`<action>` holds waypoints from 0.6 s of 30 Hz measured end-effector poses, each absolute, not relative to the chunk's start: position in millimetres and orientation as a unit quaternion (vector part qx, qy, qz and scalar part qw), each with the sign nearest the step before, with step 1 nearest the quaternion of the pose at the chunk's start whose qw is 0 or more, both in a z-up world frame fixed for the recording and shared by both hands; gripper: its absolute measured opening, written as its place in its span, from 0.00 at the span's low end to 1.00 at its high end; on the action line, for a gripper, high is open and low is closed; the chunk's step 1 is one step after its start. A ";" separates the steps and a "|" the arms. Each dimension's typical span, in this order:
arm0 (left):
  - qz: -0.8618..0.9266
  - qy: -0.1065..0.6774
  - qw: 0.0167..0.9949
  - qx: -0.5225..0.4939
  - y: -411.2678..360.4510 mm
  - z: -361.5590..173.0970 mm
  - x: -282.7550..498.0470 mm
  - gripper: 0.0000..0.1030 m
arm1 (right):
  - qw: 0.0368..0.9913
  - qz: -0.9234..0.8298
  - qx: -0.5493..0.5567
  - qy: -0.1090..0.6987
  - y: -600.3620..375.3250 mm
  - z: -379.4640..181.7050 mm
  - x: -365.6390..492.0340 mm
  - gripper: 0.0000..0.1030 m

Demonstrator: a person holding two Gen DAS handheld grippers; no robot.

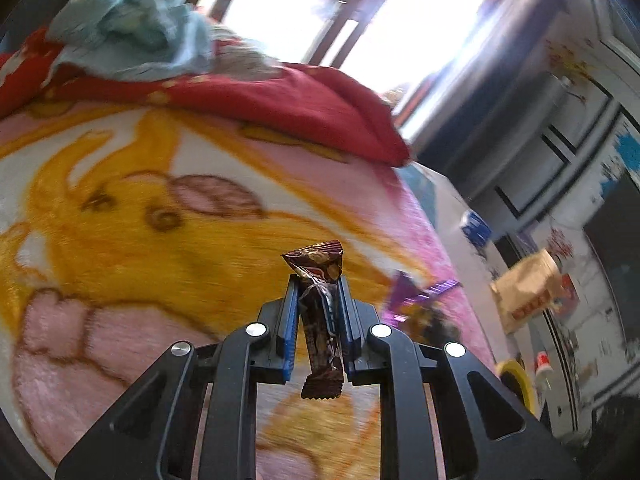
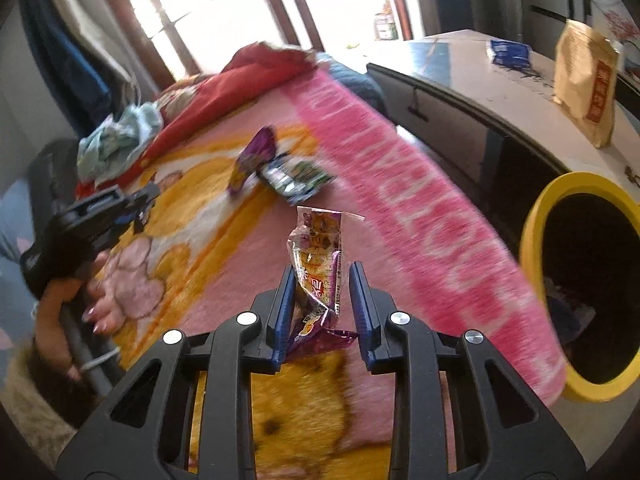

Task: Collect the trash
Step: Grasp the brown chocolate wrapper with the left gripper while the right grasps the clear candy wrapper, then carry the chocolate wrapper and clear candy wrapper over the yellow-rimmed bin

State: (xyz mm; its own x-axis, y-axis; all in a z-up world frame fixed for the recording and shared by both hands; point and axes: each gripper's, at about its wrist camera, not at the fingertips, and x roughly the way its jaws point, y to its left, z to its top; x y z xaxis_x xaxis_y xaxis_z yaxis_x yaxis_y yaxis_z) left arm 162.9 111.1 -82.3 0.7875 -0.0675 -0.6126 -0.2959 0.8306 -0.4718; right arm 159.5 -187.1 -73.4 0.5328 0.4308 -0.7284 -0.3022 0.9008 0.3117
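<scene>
My left gripper (image 1: 318, 280) is shut on a brown candy bar wrapper (image 1: 322, 320) and holds it above the pink and yellow blanket (image 1: 120, 200). My right gripper (image 2: 323, 270) holds a crumpled purple and clear snack wrapper (image 2: 318, 264); the left finger touches it, the right finger stands a little off. The left gripper also shows in the right wrist view (image 2: 100, 216), held by a hand. A purple wrapper (image 2: 254, 158) and a dark green wrapper (image 2: 296, 178) lie on the blanket ahead. The yellow-rimmed bin (image 2: 536, 240) stands at the right, beside the bed.
A red quilt (image 2: 256, 68) and a light blue cloth (image 2: 120, 140) lie at the bed's far end. A white cabinet (image 2: 460, 80) beside the bed carries a tan paper bag (image 2: 584, 84) and a blue packet (image 2: 510, 52). Windows are behind.
</scene>
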 end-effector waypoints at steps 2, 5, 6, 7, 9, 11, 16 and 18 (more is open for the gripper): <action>0.045 0.319 0.905 -0.276 98.5 -76.5 163.4 0.17 | 0.877 0.197 0.083 0.430 -199.1 -70.3 164.0 0.21; 0.017 0.318 0.910 -0.264 77.9 -68.3 162.4 0.17 | 0.884 0.176 0.097 0.422 -216.9 -67.0 169.4 0.20; 0.009 0.319 0.911 -0.260 72.4 -66.5 162.7 0.17 | 0.886 0.170 0.101 0.420 -222.5 -66.3 170.4 0.20; 0.000 0.319 0.912 -0.257 66.3 -64.6 162.4 0.17 | 0.888 0.163 0.106 0.417 -228.9 -64.8 172.5 0.20; -0.018 0.321 0.914 -0.248 52.4 -60.7 163.6 0.17 | 0.892 0.153 0.110 0.411 -238.3 -62.6 174.7 0.20; -0.034 0.324 0.914 -0.242 41.1 -58.1 164.4 0.17 | 0.895 0.142 0.118 0.406 -249.6 -60.8 177.2 0.20; -0.068 0.328 0.915 -0.223 12.8 -52.3 166.4 0.17 | 0.903 0.112 0.133 0.394 -277.5 -57.7 181.7 0.21; -0.079 0.330 0.915 -0.216 2.3 -51.1 167.1 0.17 | 0.904 0.101 0.139 0.391 -288.1 -57.1 183.7 0.21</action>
